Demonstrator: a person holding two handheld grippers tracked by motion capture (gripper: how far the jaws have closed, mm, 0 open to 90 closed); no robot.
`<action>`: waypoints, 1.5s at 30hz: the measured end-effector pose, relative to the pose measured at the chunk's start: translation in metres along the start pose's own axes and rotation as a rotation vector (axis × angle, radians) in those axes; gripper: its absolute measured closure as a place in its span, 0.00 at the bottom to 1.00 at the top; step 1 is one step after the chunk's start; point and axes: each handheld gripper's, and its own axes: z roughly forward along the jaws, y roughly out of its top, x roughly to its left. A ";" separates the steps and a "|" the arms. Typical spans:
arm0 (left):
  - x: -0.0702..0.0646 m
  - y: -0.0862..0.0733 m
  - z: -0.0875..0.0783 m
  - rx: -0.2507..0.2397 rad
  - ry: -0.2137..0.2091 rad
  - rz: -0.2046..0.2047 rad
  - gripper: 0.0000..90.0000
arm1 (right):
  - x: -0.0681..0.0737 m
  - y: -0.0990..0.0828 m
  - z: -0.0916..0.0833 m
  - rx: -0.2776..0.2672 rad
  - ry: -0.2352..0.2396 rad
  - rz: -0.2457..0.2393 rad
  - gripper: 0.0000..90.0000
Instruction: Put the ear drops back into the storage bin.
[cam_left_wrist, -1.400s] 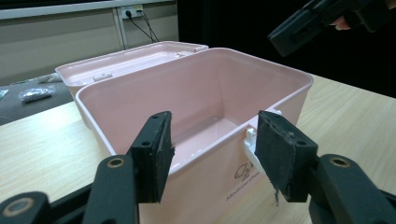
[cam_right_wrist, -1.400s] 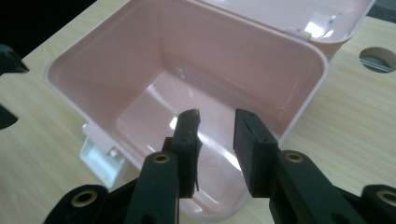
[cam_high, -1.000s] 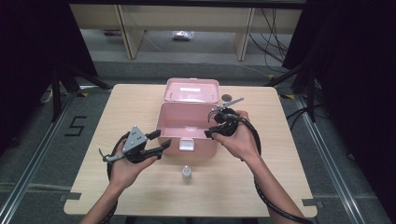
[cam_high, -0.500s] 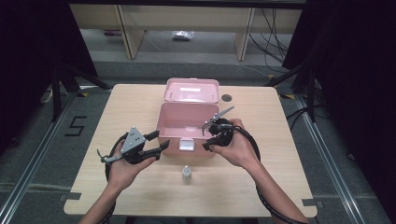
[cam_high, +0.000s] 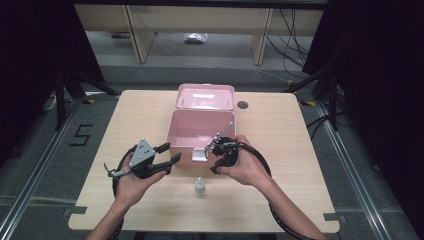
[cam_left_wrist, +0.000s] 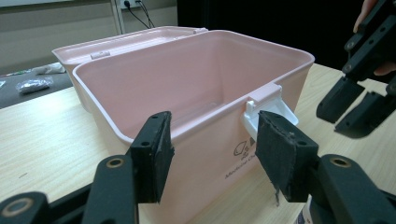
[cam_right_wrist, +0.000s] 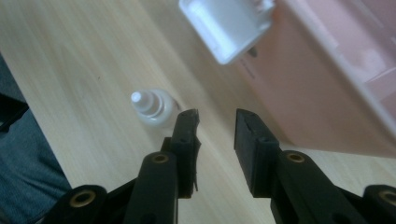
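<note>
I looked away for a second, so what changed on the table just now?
The right gripper came down from over the pink box toward the small bottle, its jaws just opening with nothing between them. The left gripper, box and bottle stayed put.

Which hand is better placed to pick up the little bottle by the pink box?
Right, probably. The right gripper points down at the bottle, its jaws open and empty, having just been opening. The left gripper faces the pink box instead.
</note>
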 end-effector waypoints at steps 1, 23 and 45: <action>0.000 0.000 0.000 0.000 0.000 0.001 0.50 | 0.002 0.000 0.001 0.016 0.003 0.000 0.77; 0.001 -0.005 -0.003 0.007 0.001 0.001 0.50 | 0.026 0.014 0.021 0.114 0.053 -0.153 0.72; 0.004 -0.010 -0.006 0.012 0.009 -0.010 0.50 | 0.041 0.031 0.040 0.237 0.030 -0.229 0.72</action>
